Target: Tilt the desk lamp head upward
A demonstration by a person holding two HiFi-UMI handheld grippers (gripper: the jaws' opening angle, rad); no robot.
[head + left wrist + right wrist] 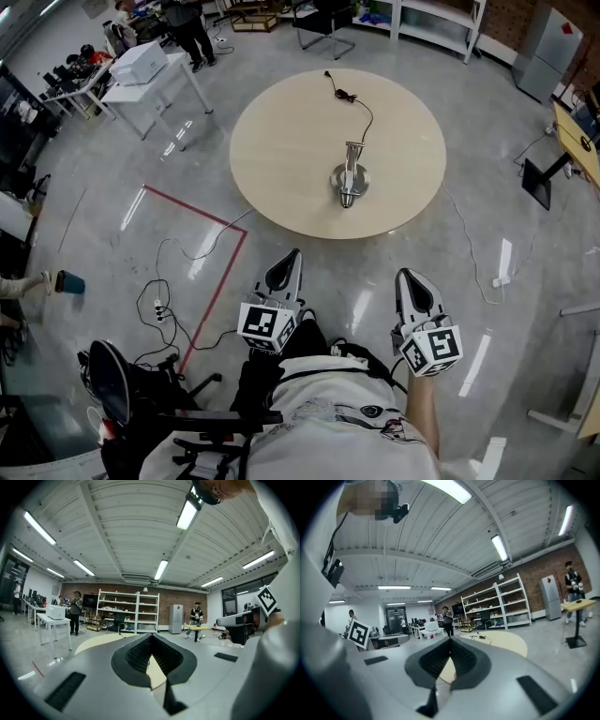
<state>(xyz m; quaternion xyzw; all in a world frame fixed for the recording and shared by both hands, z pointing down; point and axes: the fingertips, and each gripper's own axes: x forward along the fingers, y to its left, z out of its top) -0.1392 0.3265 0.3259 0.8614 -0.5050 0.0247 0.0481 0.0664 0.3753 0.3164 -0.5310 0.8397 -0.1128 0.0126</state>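
A silver desk lamp stands near the middle of the round beige table, its head lying low and pointing toward me. Its black cord runs to a plug at the far side of the tabletop. Both grippers are held close to my body, short of the table's near edge and apart from the lamp. My left gripper is shut with nothing in it, and so is my right gripper. In the left gripper view the closed jaws point level at the table. The right gripper faces the table too.
Red tape marks the floor left of the table, with cables and a power strip nearby. A black chair sits at my lower left. A white table with a box and a standing person are far left.
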